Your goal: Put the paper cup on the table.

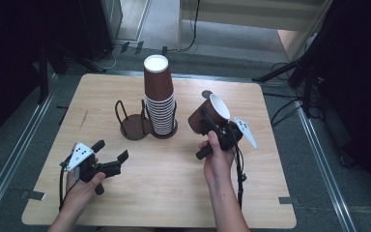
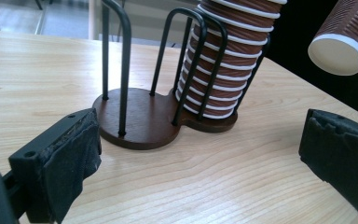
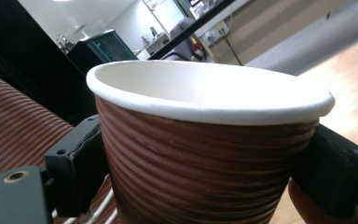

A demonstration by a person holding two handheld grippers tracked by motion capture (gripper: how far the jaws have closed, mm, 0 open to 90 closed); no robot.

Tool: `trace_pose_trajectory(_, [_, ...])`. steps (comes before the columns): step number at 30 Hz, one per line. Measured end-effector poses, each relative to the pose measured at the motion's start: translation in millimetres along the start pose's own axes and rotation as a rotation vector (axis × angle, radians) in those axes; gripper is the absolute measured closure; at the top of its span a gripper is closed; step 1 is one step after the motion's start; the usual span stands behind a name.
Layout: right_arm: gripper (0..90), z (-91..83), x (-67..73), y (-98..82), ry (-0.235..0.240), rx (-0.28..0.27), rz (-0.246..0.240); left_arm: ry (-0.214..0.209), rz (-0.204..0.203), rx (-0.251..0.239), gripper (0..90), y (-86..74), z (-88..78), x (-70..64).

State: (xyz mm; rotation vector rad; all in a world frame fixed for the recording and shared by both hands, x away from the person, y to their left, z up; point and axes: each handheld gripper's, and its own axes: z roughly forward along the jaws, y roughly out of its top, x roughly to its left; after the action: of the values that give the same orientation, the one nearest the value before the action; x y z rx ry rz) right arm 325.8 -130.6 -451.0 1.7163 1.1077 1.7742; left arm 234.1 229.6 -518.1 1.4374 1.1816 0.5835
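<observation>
A tall stack of brown ribbed paper cups (image 1: 159, 99) (image 2: 223, 65) stands in one ring of a black wire holder on a dark wooden base (image 1: 134, 128) (image 2: 140, 123). The holder's other ring holds nothing. My right gripper (image 1: 212, 123) (image 3: 209, 179) is shut on a single brown cup (image 1: 211, 112) (image 3: 205, 154), held tilted in the air to the right of the stack with its white mouth facing up and right. My left gripper (image 1: 111, 151) (image 2: 200, 158) hovers open low over the table, in front and left of the holder, with nothing between its jaws.
The wooden table (image 1: 164, 183) has bare surface in front of the holder. The held cup's base (image 2: 340, 51) hangs at the upper right of the left gripper view. Dark tripod legs and cables (image 1: 290, 77) lie on the floor beyond the table edges.
</observation>
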Motion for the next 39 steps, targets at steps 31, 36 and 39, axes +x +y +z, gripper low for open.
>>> trace_pose_trajectory(31, [12.7, 60.9, -38.4, -10.8, -0.175, -0.020, -0.421, 0.136, -0.053, -0.048, 0.0, 1.8, -14.8, 38.2])
trace_pose_trajectory(36, [12.6, 71.3, -46.1, -18.7, -0.213, -0.024, -0.478, 0.164, -0.059, -0.059, 0.0, 2.4, -19.1, 46.7])
trace_pose_trajectory(39, [12.6, 76.2, -50.6, -24.3, -0.227, -0.032, -0.518, 0.176, -0.058, -0.059, 0.0, 1.3, -19.8, 50.4])
